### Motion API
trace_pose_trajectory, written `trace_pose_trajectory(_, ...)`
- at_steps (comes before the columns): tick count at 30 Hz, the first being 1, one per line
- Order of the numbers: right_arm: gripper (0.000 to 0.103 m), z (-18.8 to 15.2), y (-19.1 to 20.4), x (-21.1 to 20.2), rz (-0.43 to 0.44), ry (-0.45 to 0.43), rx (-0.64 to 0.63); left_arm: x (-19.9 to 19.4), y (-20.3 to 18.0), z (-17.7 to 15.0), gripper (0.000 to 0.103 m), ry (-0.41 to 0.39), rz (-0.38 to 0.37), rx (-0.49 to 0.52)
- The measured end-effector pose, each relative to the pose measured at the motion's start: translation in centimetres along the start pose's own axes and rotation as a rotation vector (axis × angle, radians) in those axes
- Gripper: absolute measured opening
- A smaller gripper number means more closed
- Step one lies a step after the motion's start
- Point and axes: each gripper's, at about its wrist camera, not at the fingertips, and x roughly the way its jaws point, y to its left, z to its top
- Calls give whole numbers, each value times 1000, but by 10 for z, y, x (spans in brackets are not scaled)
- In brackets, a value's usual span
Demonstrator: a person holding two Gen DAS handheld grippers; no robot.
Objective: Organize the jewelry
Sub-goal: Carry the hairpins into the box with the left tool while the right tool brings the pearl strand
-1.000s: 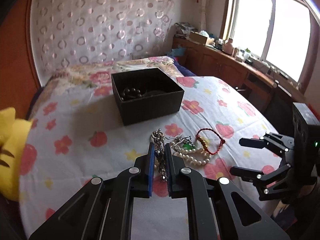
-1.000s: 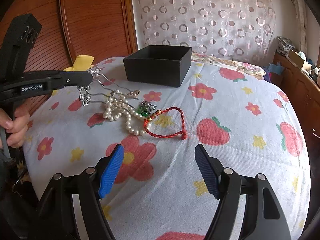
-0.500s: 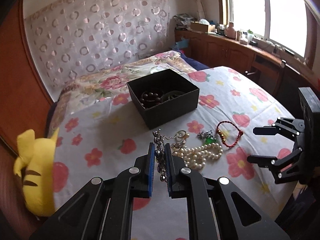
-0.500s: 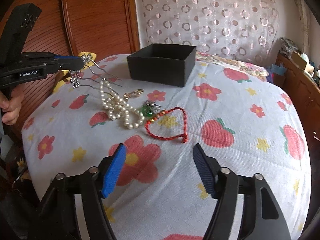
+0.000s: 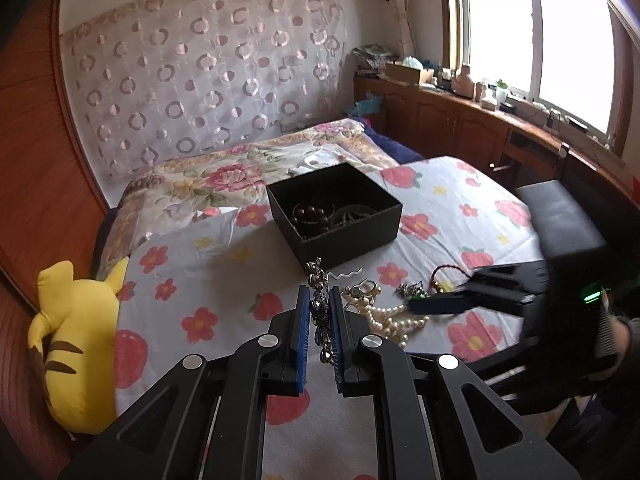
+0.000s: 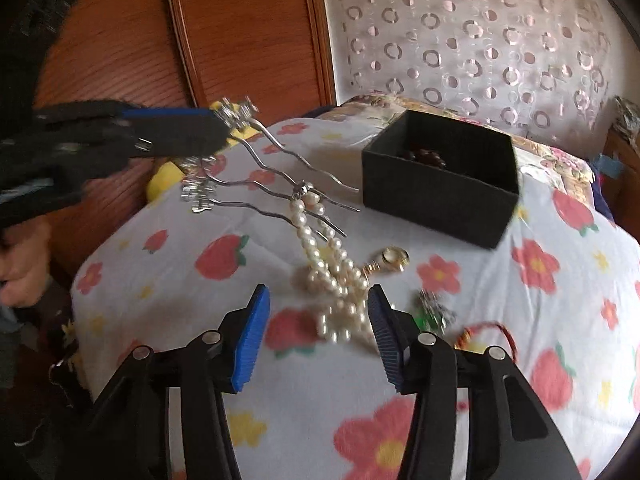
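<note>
Holding the silver hairpins [image 6: 256,168] by their ornate heads, our left gripper [image 5: 320,320] is clamped tight on them above the flowered bedsheet [image 5: 208,272]; their wavy prongs reach toward the black box [image 6: 440,184], and a loop of the pearl necklace [image 6: 336,280] hangs from one prong. We bring our right gripper [image 6: 316,332] over the heap of pearls, its jaws closing with the beads between the blue pads but not yet pinched. A gold ring [image 6: 394,258], a green charm [image 6: 434,312] and a red cord bracelet [image 6: 488,332] lie beside it.
</note>
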Motion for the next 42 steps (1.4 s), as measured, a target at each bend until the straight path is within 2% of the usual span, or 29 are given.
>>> trace_pose_trajectory(2,50,8,0,14,-17,12,2,-3,2,1,9,-9,-12,-11)
trace_pose_trajectory(4,41,12,-1,22,-41,16,-1,-5,4,1,9,-13,-18,-17)
trace_pose_trajectory(5,29,14,-2,26,-58,21,-4,-5,4,1,9,-14,-19,-19)
trace_pose_trajectory(6,11,15,-3,28,-60,27,-7,-4,3,2,9,-12,-14,-15)
trace_pose_trajectory(7,8,14,-4,27,-56,25,-9,-5,4,1,9,-12,-11,-15)
trace_pose_trajectory(11,8,14,-13,7,-70,-20,-7,-6,10,-2,9,-10,1,-28)
trace_pose_trajectory(15,8,20,-22,-11,-124,-50,-20,-7,17,-5,9,-7,2,-47)
trace_pose_trajectory(22,8,37,-43,-42,-178,-98,-36,-21,24,1,9,-55,-2,-80)
trace_pose_trajectory(31,8,88,-44,-81,-216,-172,-123,-22,28,27,9,-104,17,-84)
trace_pose_trajectory(42,8,148,-45,-112,-271,-235,-169,1,36,52,9,-111,25,-105)
